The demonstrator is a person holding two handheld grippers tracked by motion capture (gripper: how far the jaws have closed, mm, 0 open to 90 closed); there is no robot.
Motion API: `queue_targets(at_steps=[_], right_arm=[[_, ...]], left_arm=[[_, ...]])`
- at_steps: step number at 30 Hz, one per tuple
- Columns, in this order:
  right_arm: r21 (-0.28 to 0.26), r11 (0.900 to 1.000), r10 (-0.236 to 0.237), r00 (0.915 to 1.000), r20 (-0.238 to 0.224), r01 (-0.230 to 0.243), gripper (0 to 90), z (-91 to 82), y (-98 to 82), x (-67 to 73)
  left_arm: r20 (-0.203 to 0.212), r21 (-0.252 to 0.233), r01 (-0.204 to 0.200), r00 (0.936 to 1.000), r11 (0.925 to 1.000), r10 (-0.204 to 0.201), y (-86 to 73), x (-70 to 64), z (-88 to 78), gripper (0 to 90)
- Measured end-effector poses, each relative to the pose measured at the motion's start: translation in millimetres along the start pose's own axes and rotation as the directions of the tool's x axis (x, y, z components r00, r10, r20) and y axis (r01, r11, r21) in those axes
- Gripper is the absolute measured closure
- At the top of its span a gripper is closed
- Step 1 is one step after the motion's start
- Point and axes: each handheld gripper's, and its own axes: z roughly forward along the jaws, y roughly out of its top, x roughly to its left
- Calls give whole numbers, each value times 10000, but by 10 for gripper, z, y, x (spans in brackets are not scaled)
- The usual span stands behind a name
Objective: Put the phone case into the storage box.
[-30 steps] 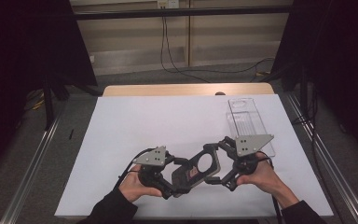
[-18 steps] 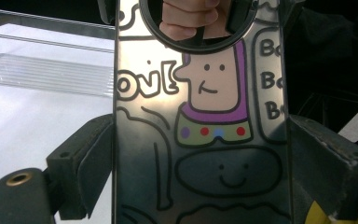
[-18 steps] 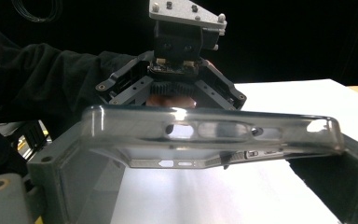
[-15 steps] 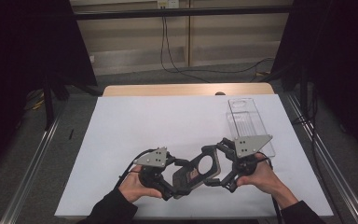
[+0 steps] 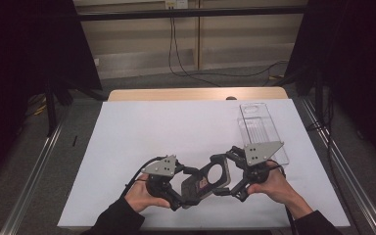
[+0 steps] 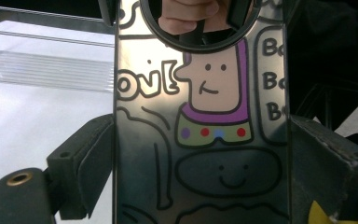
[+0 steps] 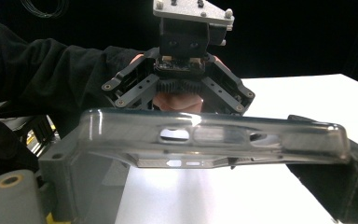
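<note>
A dark phone case (image 5: 209, 178) with a round camera hole and a cartoon print is held above the white table sheet, near its front edge, between both grippers. My left gripper (image 5: 188, 192) is shut on its lower end; in the left gripper view the printed case (image 6: 200, 140) sits upright with both pads (image 6: 86, 163) pressed against its sides. My right gripper (image 5: 229, 172) is shut on the upper end; in the right gripper view the case's translucent rim (image 7: 214, 135) runs level from one jaw to the other. Beyond it is the left gripper's grey plate (image 7: 193, 11).
A clear plastic tray (image 5: 259, 129) lies on the right side of the white sheet (image 5: 152, 127), just beyond the right hand. Metal rails run along both sides of the table, and a wooden strip shows at its far edge.
</note>
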Motion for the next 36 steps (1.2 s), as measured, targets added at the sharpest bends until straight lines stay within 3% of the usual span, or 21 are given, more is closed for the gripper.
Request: queue_targets(at_steps=[7,15,19,23,28,36], right_arm=[[-64,10000,21,10000,29,-20,110,-5,7,0],[43,9997,224,9996,158,-225,117,-44,5,-15],[81,9992,379,9989,288,-381,117,-75,5,-29],[155,9984,529,9971,547,-538,118,-101,5,-44],[152,9978,636,9951,751,-650,118,-129,11,-49],[50,9960,884,9887,1210,-897,118,-197,22,-62]], left_arm=[[-381,-108,-137,9992,9998,133,-4,-10,10,112],[-647,81,375,9972,9993,-369,-12,-7,42,50],[-1102,175,431,9931,9989,-409,0,-15,17,33],[-1278,-48,504,9905,9987,-506,19,-21,-24,34],[-1934,-35,338,9805,9994,-339,26,-45,-59,24],[-2581,-106,665,9638,9977,-670,8,-37,-117,22]])
